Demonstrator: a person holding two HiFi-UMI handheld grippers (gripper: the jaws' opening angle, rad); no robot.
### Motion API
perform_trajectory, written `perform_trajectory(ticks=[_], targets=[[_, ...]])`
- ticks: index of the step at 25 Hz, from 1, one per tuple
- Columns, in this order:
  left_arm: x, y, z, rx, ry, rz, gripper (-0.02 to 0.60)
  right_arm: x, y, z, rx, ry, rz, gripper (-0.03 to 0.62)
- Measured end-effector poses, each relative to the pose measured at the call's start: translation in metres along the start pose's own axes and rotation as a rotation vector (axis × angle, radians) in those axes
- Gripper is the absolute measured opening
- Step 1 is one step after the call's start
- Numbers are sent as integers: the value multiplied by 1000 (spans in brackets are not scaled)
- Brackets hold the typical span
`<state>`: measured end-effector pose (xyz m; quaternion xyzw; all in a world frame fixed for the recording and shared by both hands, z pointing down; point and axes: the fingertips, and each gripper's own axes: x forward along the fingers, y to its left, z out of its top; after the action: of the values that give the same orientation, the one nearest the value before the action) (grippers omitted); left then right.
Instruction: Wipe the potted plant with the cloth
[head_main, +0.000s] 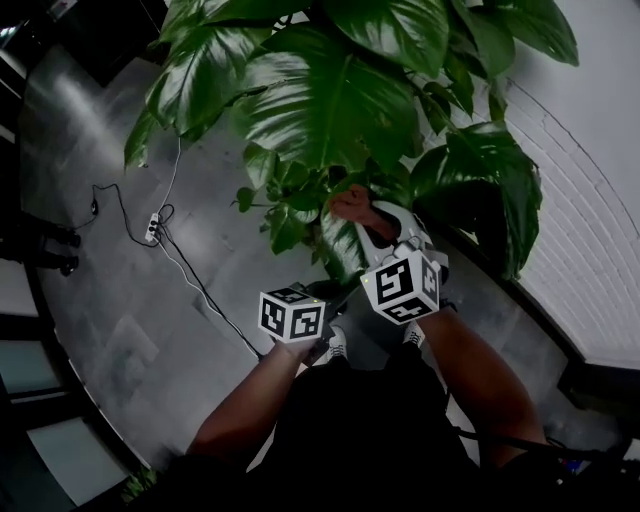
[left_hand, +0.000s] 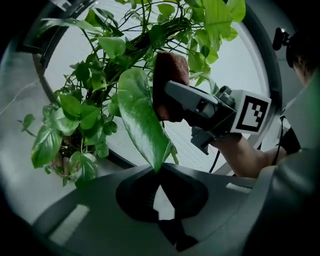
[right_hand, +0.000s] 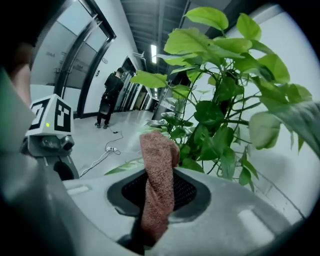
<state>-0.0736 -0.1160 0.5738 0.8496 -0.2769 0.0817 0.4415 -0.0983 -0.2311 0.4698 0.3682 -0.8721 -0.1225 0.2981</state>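
The potted plant (head_main: 330, 100) fills the top of the head view with big glossy leaves. My left gripper (left_hand: 159, 172) is shut on the tip of one long hanging leaf (left_hand: 142, 117), which runs up from its jaws. My right gripper (right_hand: 159, 200) is shut on a reddish-brown cloth (right_hand: 157, 170) that stands up out of its jaws. In the left gripper view the cloth (left_hand: 169, 82) rests against the far side of that leaf, near the stems. From the head, the cloth (head_main: 350, 203) sits just under the foliage, with the right gripper (head_main: 368, 218) behind it.
A white brick wall (head_main: 590, 230) runs along the right behind the plant. A power strip with cables (head_main: 152, 228) lies on the grey floor to the left. The plant's soil and pot (left_hand: 62, 161) sit low left. A person (right_hand: 109, 97) stands far down the corridor.
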Motion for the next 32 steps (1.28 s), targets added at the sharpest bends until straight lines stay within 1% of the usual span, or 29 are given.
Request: perform_trajectory(ticks=[4,7,10,13,24,32], targets=[[-10,-3,1,20,28,-18,18,26,-3,1,-52,71,18,71],[-13,-7,2,24,41,-34,18,36,5,-5,-80,116,70,71],[-13,-7,4,28,38,-35,18,36,18,-11,-111,139,133,71],[-14,-7,6,30,28,-34,18,33,30,-16,-126,145,179,71],[-11,-5,5,33,32,-33,18,6,62,-22,-124,149,286,71],[-9,-5,3,47,41,-26,18,-18,86,-24,-105,121,341,71]])
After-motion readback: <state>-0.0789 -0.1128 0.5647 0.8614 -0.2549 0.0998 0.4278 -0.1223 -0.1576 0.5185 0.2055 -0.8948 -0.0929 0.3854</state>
